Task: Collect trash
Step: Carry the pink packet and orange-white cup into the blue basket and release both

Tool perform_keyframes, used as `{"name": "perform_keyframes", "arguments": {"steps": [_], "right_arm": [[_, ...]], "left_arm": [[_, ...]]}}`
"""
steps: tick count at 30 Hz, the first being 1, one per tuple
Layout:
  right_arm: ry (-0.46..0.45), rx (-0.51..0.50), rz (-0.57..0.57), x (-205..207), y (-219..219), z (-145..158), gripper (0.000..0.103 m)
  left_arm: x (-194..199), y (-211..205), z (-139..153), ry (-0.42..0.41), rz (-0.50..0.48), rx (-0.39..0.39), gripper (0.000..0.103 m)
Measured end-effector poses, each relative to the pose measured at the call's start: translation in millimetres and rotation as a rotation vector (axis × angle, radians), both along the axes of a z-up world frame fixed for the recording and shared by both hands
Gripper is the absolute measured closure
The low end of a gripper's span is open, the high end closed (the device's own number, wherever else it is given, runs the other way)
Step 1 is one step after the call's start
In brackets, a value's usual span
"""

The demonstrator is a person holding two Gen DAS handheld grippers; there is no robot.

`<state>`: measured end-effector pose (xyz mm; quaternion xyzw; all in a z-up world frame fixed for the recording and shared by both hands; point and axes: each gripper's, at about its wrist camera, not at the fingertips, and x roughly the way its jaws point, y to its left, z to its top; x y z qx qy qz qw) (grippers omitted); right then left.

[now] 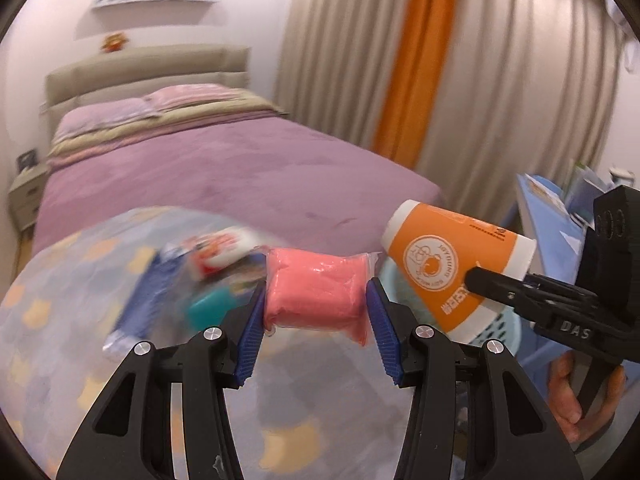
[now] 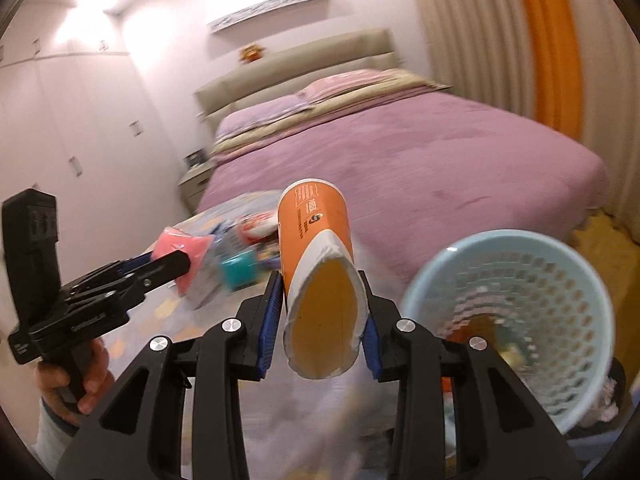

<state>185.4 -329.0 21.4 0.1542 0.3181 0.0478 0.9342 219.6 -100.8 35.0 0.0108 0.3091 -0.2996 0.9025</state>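
The right gripper [image 2: 324,312] is seen clamped on an orange paper cup [image 2: 320,264], squashed oval, its mouth toward the camera and its long axis pointing away. A pale blue mesh basket [image 2: 424,280] lies just to its right, the nearer hand for dropping. Farther left, the left gripper [image 1: 316,304] is closed on a pink wrapped packet [image 1: 316,292] (soft, glossy), above the patterned cloth's [image 1: 52,320] edge.
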Motion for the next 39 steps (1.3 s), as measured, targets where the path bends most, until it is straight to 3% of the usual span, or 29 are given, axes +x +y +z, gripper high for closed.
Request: {"name": "perform_keyframes", "arguments": {"steps": [6,11,19,22,27,39], "right_arm": [[0.066,0.002,-0.166,-2,-49,-12,0.071],[0.178,-0.007,-0.300,2,-84,-35,0.071],[0.275,0.033,-0.378,-2,-118,-67,0.066],[0.294,0.051,-0.382,-2,-125,-76,0.062],[0.291,0.063,-0.389,-3,-134,-83,0.057],[0.197,0.013,-0.318,-2,-98,-51,0.057]], "left_arm": [[12,-63,-6,0.054,-0.113,-0.012,0.056],[20,-107,-26,0.122,-0.191,-0.007,0.056],[29,-151,-56,0.182,-0.239,0.035,0.052],[29,-154,-61,0.190,-0.236,0.038,0.039],[27,-148,-62,0.191,-0.225,0.039,0.031],[14,-99,-40,0.134,-0.147,-0.004,0.030]]}}
